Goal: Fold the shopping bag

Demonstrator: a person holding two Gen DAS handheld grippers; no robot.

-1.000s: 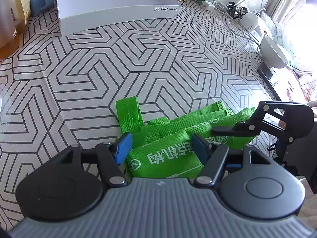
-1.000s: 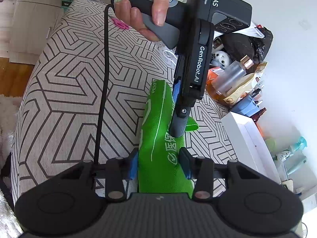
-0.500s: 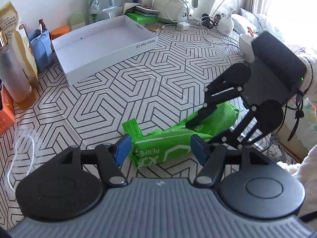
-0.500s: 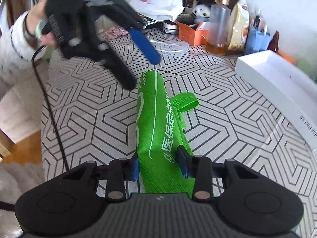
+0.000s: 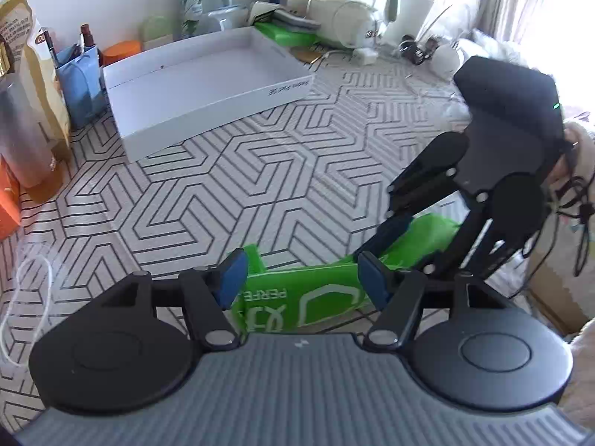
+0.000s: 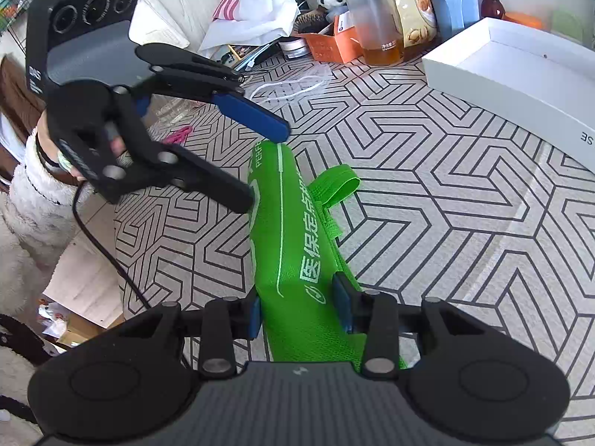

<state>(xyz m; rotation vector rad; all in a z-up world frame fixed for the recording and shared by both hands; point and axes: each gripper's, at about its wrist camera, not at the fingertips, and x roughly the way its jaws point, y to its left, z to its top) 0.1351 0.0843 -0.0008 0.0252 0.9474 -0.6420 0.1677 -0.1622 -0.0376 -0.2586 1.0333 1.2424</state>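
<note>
Green folded shopping bag point(image 6: 286, 245) is pinched endwise by the right gripper point(image 6: 301, 306), apparently; the left gripper point(image 6: 266, 163) is held agape at its far end.

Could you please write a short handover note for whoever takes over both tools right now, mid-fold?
Right tool: shut on the near end of the green shopping bag.
Left tool: open, poised at the bag's far end, fingers on either side of it, not gripping.
Bag: lies on the patterned table, already folded into a long narrow strip; one handle loop sticks out on the side towards the white box.
Done: lengthwise folds.
Left: probably grip the far end with the left tool, fold the strip end to end, tuck the handle.
</note>
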